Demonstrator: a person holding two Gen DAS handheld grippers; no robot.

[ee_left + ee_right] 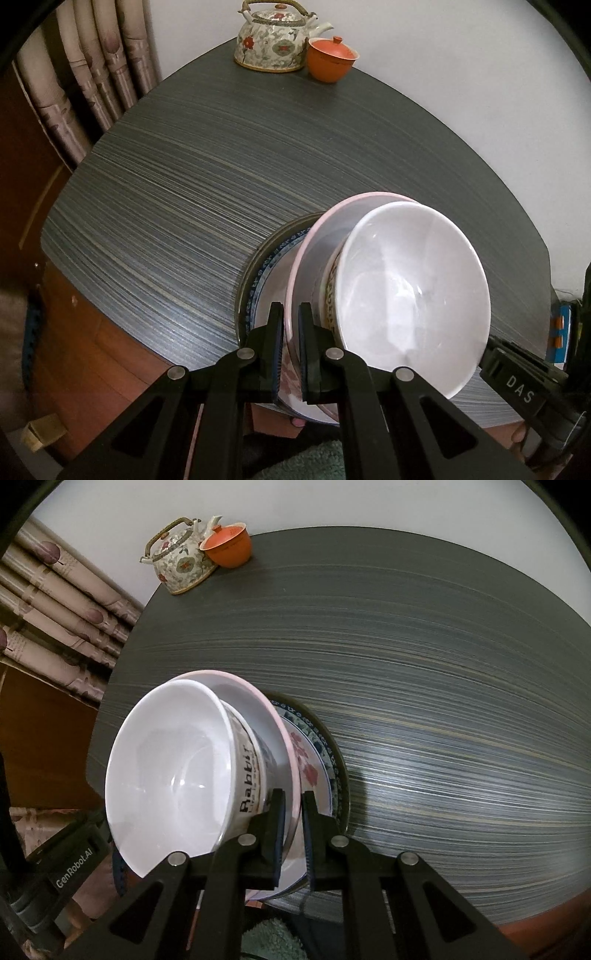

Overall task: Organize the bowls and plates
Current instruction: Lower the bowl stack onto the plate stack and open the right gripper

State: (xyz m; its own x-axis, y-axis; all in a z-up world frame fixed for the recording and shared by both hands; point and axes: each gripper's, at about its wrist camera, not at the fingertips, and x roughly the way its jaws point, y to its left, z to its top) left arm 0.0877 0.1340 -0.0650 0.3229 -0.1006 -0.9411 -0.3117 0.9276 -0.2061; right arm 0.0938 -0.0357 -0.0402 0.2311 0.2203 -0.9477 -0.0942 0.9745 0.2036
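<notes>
A white bowl (pixel 406 295) (pixel 166 775) lettered "Rabbit" sits in a pink-rimmed plate (pixel 332 236) (pixel 251 701). Under it lie a flowered plate (pixel 306 771), a blue-patterned plate (pixel 273 266) (pixel 321 746) and a dark plate (pixel 251 266) (pixel 341 768). The stack is at the near edge of the dark striped table (pixel 184 184) (pixel 443 701) and overhangs it. My left gripper (pixel 291 332) is shut on the pink plate's rim at the stack's left side. On the opposite side my right gripper (pixel 294 812) pinches the same rim. Whether the lower plates are also gripped is hidden.
A flowered teapot (pixel 275 40) (pixel 181 561) and an orange lidded cup (pixel 330 59) (pixel 229 546) stand at the table's far edge by the white wall. A pleated curtain (pixel 92 74) (pixel 55 627) hangs to the left. Brown wooden furniture (pixel 92 350) lies below the near edge.
</notes>
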